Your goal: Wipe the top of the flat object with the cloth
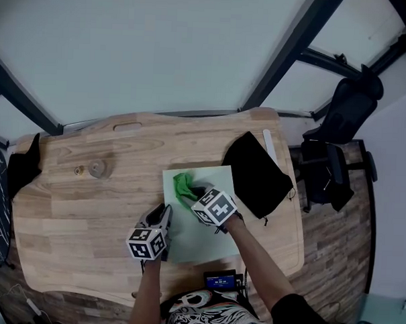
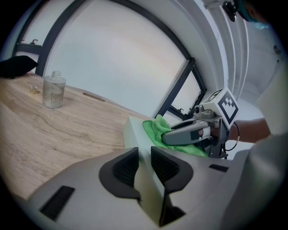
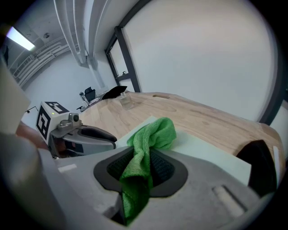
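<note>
Cloth (image 1: 183, 185) bunched, bright green; board (image 1: 201, 244) pale

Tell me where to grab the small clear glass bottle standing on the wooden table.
Probably best: take the small clear glass bottle across its straight round body, below the narrow neck, jaws level, coming from the near side. It stands upright with open wooden table in front; a small cap-like piece lies beside it.

desk (image 1: 73, 213): pale wood, visible grain, matt
flat object (image 1: 198, 242): pale, smooth, matt
cloth (image 1: 183, 186): green, fuzzy weave
pouch (image 1: 256, 174): black fabric, matt
bottle (image 2: 54, 91): clear, glossy, glass-like
left tool (image 2: 145, 155), right tool (image 3: 146, 158): smooth grey plastic, dark ribbed pads
</note>
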The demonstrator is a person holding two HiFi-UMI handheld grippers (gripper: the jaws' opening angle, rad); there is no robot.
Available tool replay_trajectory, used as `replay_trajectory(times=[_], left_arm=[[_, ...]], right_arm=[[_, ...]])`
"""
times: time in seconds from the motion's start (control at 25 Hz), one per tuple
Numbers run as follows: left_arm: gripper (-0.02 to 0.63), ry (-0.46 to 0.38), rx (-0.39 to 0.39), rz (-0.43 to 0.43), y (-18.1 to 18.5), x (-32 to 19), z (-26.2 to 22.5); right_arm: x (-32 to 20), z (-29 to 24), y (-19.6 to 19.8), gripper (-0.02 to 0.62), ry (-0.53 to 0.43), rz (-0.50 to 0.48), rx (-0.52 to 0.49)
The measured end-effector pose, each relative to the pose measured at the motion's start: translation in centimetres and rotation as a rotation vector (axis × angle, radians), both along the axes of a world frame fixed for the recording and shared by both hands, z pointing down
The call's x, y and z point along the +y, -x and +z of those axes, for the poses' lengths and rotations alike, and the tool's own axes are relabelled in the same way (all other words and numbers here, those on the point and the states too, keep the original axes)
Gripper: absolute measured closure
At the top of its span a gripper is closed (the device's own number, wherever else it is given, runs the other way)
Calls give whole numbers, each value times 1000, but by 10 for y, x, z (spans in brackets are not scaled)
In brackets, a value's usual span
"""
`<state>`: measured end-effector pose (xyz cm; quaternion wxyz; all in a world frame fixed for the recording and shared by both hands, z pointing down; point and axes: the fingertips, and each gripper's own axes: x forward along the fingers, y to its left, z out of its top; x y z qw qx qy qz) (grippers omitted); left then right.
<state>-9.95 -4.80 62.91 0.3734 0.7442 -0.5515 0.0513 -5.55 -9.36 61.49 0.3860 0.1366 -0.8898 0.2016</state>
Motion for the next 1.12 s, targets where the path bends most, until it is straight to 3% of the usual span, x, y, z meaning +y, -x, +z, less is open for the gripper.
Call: replay_trajectory(times=[1.12], left_arm=[[520, 4, -44, 6, 1, -1, 3]], right_arm=[[73, 4, -9, 506, 30, -17, -12]])
